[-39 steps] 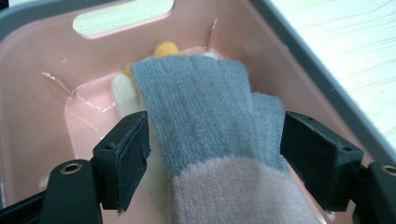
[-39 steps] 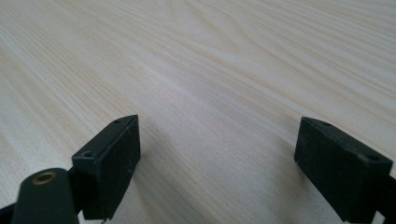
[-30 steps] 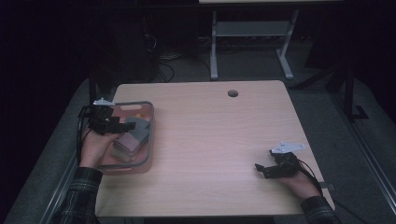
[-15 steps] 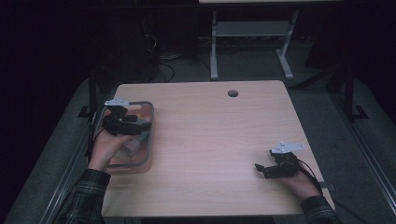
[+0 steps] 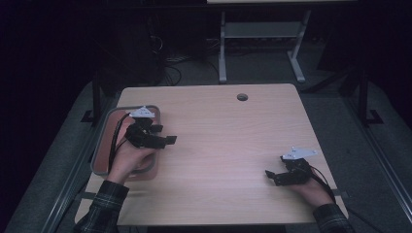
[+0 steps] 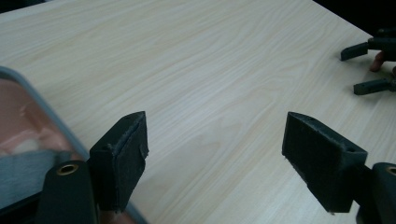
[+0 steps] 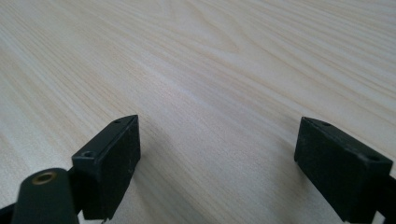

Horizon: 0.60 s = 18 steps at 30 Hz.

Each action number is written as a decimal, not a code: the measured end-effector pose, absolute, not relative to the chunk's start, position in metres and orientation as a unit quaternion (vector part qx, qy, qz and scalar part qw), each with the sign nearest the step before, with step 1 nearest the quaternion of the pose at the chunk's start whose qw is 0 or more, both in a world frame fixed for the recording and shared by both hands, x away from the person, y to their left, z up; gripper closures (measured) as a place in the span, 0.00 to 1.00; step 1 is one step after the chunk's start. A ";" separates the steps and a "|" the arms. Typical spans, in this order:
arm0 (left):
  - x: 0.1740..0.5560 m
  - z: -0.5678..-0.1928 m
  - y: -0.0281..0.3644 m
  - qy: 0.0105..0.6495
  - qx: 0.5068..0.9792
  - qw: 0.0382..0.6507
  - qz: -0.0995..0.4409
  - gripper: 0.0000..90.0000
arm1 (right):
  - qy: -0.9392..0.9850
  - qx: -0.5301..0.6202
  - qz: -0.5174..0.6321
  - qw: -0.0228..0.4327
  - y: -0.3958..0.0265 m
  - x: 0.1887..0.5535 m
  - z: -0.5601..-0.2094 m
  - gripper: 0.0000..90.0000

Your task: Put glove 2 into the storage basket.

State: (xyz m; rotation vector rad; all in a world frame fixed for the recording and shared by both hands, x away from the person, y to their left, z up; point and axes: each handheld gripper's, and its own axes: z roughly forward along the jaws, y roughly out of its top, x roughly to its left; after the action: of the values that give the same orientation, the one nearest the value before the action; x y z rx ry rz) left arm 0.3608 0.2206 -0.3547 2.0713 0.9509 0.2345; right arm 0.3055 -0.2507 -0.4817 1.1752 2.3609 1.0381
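My left gripper (image 5: 164, 134) hangs over the right edge of a grey-rimmed tray (image 5: 98, 145) with a reddish inside, its jaws pointing right over the wooden table (image 5: 228, 141). In the left gripper view the left gripper (image 6: 215, 135) is open with only bare wood between its jaws, and the tray rim (image 6: 46, 109) runs along the left. A grey thing (image 6: 21, 170) lies in the tray, partly hidden. My right gripper (image 5: 272, 178) rests low at the table's front right, jaws pointing left. The right gripper (image 7: 217, 140) stands open over bare wood and also appears far off as the right gripper (image 6: 362, 67).
A round cable hole (image 5: 242, 97) sits near the table's far edge. Behind the table a metal stand (image 5: 262, 34) and cables stand on the dark floor. The hand holding the left gripper covers much of the tray.
The left gripper has moved right, from over the tray's inside to its right edge and the table beyond. Its jaws stay open. The right gripper has not moved.
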 end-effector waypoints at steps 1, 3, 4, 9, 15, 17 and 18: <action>0.360 -0.356 0.218 0.375 0.825 0.413 0.091 0.25 | 0.823 0.409 0.362 0.154 -0.251 0.306 -0.482 0.15; 0.358 -0.359 0.213 0.372 0.825 0.415 0.091 0.25 | 0.824 0.408 0.362 0.155 -0.251 0.306 -0.482 0.15; 0.357 -0.360 0.211 0.370 0.826 0.416 0.090 0.25 | 0.824 0.408 0.362 0.155 -0.251 0.306 -0.482 0.15; 0.351 -0.364 0.200 0.357 0.831 0.418 0.086 0.25 | 0.823 0.409 0.362 0.154 -0.251 0.306 -0.482 0.15; 0.344 -0.373 0.187 0.339 0.839 0.418 0.082 0.25 | 0.824 0.407 0.363 0.154 -0.251 0.306 -0.482 0.15; 0.341 -0.377 0.181 0.336 0.841 0.417 0.079 0.25 | 0.824 0.408 0.363 0.154 -0.251 0.306 -0.482 0.15; 0.340 -0.378 0.180 0.333 0.842 0.417 0.079 0.25 | 0.824 0.407 0.363 0.154 -0.251 0.306 -0.482 0.15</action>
State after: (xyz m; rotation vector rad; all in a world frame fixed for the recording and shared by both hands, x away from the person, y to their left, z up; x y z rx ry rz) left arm 0.3402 0.1798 -0.3779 2.1144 0.8364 0.1973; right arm 0.3057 -0.2507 -0.4819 1.1674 2.3607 1.0403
